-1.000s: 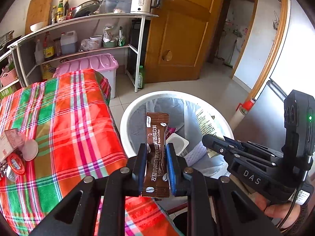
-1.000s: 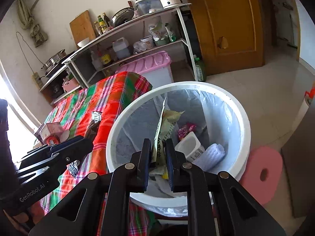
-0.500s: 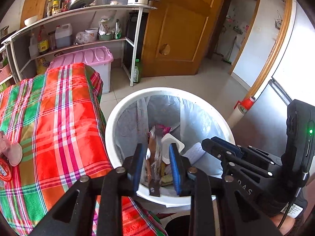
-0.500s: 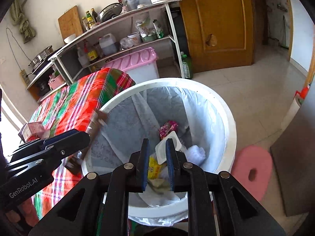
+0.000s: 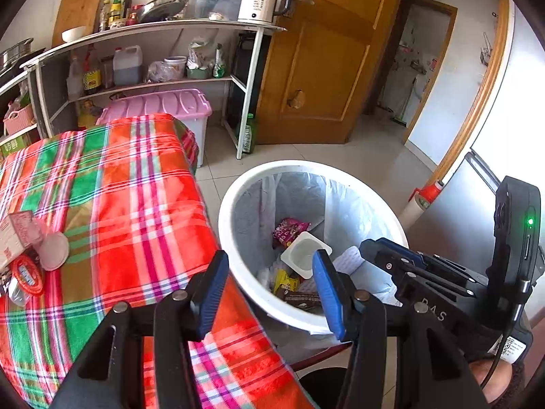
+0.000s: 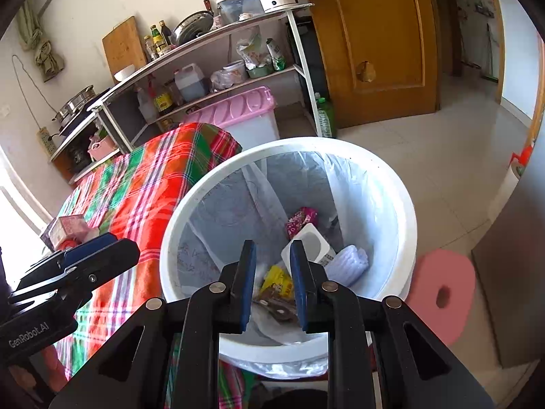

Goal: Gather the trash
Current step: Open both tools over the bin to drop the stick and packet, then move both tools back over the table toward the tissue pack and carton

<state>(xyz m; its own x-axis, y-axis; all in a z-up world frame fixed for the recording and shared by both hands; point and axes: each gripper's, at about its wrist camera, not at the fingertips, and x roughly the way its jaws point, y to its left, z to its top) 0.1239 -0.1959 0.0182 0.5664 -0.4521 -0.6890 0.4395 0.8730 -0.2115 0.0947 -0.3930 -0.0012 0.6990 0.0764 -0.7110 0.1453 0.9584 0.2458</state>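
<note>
A white trash bin [image 5: 235,266] [image 6: 405,211] with a clear liner stands on the floor beside the table. Inside lie a brown coffee packet [image 5: 301,299], a yellow wrapper [image 6: 277,281], a white plastic cup [image 5: 305,257] [image 6: 311,243] and a pink wrapper [image 6: 301,220]. My left gripper [image 5: 269,288] is open and empty above the bin's near rim. My right gripper [image 6: 272,281] is open and empty over the bin. Trash stays on the table: a pink carton [image 5: 18,235], a round lid [image 5: 54,250] and a red-rimmed item [image 5: 27,274].
The table has a red and green plaid cloth [image 5: 119,204]. A pink-lidded storage box [image 5: 160,107] and a metal shelf rack [image 5: 153,34] stand behind it. A wooden door [image 5: 323,58] is at the back. A pink foam stool [image 6: 439,294] sits right of the bin.
Both grippers let go of their trash. The brown coffee packet and the yellow wrapper fell into the bin. The left jaws opened wide and pulled back toward the table.
</note>
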